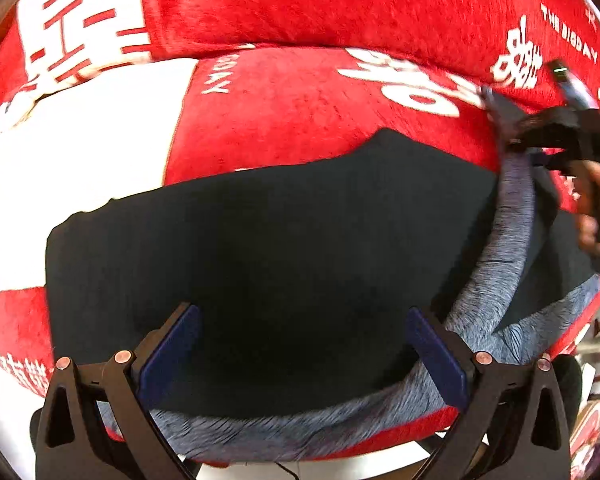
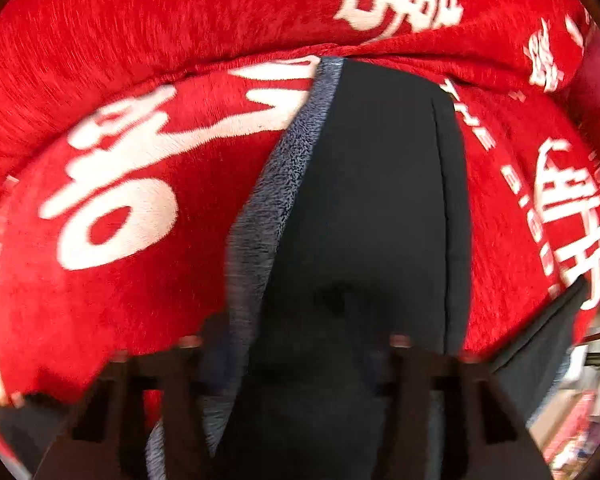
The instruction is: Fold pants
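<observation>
Black pants [image 1: 284, 232] with a grey fleece lining [image 1: 300, 428] lie spread on a red blanket. My left gripper [image 1: 304, 344] hovers over their near part, open, its blue pads [image 1: 172, 352] wide apart with nothing pinched. At the right, a hand holds my right gripper [image 1: 512, 136], shut on the pants' edge, from which a grey-lined strip rises. In the blurred right wrist view, the pants [image 2: 372, 208] run up between the fingers of the right gripper [image 2: 296, 344] and hide its tips.
The red plush blanket [image 1: 300, 112] carries white characters and a large white patch [image 1: 80, 160]. A raised fold of it [image 2: 140, 20] runs across the back. The hand [image 1: 596, 208] is at the right edge. Cluttered items [image 2: 572, 420] sit beyond the blanket's right edge.
</observation>
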The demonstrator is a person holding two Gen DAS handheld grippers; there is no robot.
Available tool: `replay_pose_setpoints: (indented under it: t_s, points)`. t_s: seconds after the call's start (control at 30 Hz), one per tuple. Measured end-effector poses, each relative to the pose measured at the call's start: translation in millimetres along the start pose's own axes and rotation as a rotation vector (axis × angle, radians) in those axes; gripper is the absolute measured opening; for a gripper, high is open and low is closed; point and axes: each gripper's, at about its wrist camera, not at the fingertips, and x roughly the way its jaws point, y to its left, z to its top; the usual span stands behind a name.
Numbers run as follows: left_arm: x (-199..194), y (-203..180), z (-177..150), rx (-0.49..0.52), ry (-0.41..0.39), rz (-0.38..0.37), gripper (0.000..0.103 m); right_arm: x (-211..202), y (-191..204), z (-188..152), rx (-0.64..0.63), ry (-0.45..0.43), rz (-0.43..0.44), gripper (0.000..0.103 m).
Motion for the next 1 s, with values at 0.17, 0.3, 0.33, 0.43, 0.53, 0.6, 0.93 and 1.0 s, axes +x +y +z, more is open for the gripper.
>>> replay_pose_setpoints:
  t_s: [0.17,0.3,0.33,0.43,0.53,0.6,0.93,1.0]
  points:
    - [17,-27,1,0.026,0.034,-0.005,0.103,-63,-49,-54,0.074,-0.165,-0.007,0.007]
    - [26,-35,-12,0.123,0.039,0.091,0.103,-93,-91,-116,0.160,-0.247,-0.035,0.004]
    - [25,-38,-19,0.152,0.032,0.108,0.103,-92,-107,-131,0.196,-0.246,-0.035,0.004]
    - [17,-42,-34,0.183,0.024,0.119,0.103,-79,-149,-174,0.292,-0.224,-0.114,0.004]
    - [11,-37,-27,0.134,0.047,0.072,0.102,-47,-186,-196,0.353,-0.101,-0.081,0.004]
    - [4,-37,-20,0.125,0.024,0.047,0.102,-50,-200,-199,0.368,-0.100,-0.041,0.004]
    - [24,-61,-23,0.178,0.031,0.113,0.102,-132,-109,-72,0.055,-0.408,-0.055,0.101]
    - [18,-54,-21,0.141,0.039,0.080,0.102,-123,-78,-37,-0.006,-0.354,-0.078,0.101]
